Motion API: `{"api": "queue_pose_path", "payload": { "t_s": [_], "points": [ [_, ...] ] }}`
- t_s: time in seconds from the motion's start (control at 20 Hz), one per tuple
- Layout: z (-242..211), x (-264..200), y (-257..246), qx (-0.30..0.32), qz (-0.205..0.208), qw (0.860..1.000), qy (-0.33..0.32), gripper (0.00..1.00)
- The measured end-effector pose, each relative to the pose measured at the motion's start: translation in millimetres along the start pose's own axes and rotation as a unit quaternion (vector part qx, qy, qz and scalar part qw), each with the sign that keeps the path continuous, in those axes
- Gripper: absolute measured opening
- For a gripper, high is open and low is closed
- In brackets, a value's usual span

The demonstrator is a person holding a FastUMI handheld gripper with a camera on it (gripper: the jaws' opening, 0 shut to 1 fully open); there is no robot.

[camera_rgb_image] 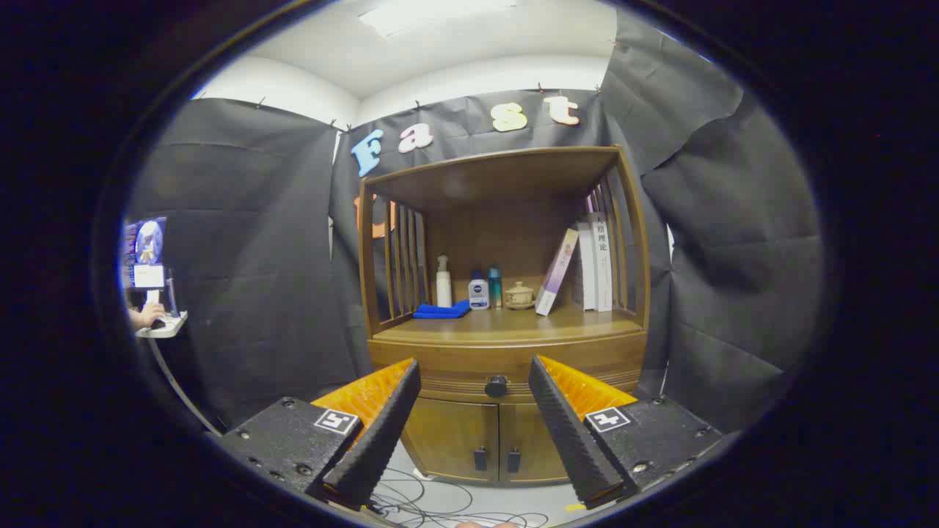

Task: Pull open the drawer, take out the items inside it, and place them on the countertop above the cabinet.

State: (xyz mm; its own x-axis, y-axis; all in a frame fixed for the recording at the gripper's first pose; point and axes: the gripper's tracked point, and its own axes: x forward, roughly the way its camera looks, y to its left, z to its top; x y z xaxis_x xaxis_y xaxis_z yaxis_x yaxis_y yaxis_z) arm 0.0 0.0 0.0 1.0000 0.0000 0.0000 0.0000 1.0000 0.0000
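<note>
A wooden cabinet (506,352) stands some way ahead of me. Its drawer (455,375) sits shut under the countertop (506,326), with a dark round knob (497,386) at its middle. My gripper (475,367) is open, with nothing between its fingers. The knob shows in the gap between the fingertips, well beyond them. What lies inside the drawer is hidden.
On the countertop stand a white pump bottle (444,281), a folded blue cloth (441,310), two small bottles (479,291), a small lidded pot (519,295) and several books (594,260). Two lower doors (477,440) are closed. Cables (440,502) lie on the floor. A person's hand (147,315) rests at a desk far left.
</note>
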Motion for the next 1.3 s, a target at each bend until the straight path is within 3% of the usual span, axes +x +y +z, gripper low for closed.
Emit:
{"api": "queue_pose_path", "payload": {
  "t_s": [0.8,1.3],
  "points": [
    [9,19,-1,0.016,-0.014,1.0,-0.005,0.97],
    [-54,105,4,-0.002,-0.025,0.998,0.055,0.98]
  ]
}}
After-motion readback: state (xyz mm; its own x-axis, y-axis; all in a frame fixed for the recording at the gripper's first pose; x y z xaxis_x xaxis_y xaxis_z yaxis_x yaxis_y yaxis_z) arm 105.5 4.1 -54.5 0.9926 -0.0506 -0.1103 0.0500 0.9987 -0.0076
